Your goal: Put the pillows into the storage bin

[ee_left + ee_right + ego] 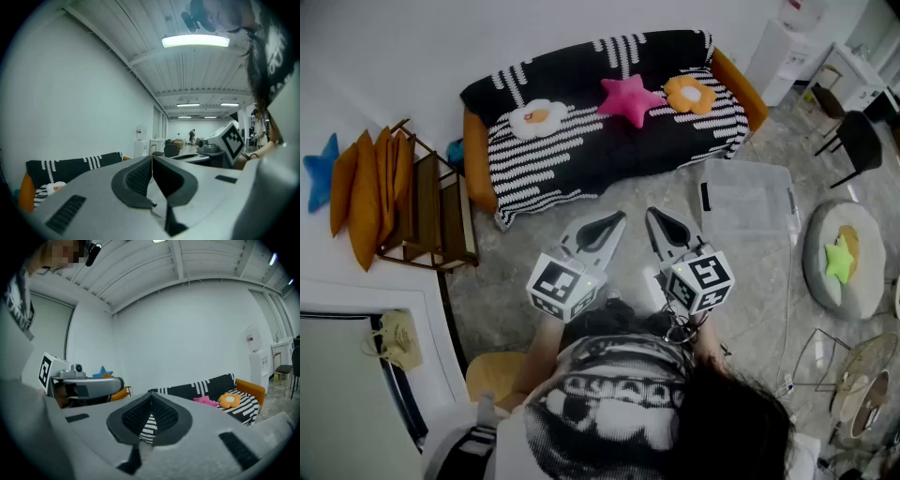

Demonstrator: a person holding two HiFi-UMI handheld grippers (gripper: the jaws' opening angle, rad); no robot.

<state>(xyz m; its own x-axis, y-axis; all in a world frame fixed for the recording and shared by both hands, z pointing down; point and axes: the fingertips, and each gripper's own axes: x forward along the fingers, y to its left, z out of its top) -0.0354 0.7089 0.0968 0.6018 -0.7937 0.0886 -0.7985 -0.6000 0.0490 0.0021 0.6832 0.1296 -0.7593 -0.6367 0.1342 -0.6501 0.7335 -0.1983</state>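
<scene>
**Tongs closed, pillows on the sofa**

Both tools are out in front of the person, side by side above the grey floor [511,281] and aimed toward the sofa [609,155]. The left tongs [617,220] are pinched tip to tip, with nothing between them. The right tongs [653,215] match them: tips together, and only the sofa's stripes show through the small gap behind them, so nothing is gripped.

Now the pillows. Three sit in a row on the black-and-white striped seat. A fried-egg pillow [536,116] lies toward the left, a pink star pillow [630,98] in the middle and an orange flower pillow [689,94] toward the right. None of them touch each other, and all are well apart from the tongs.

The storage bin [750,202] is a clear plastic box on the floor, just off the sofa's right front corner and to the right of the right tongs. No pillow shows inside it.

Further right, a green star pillow [839,260] rests on a round cushion [822,234]. On the far left, orange cushions [366,192] lean against a wooden rack [431,202], with a blue star pillow [321,171] beside them.
</scene>
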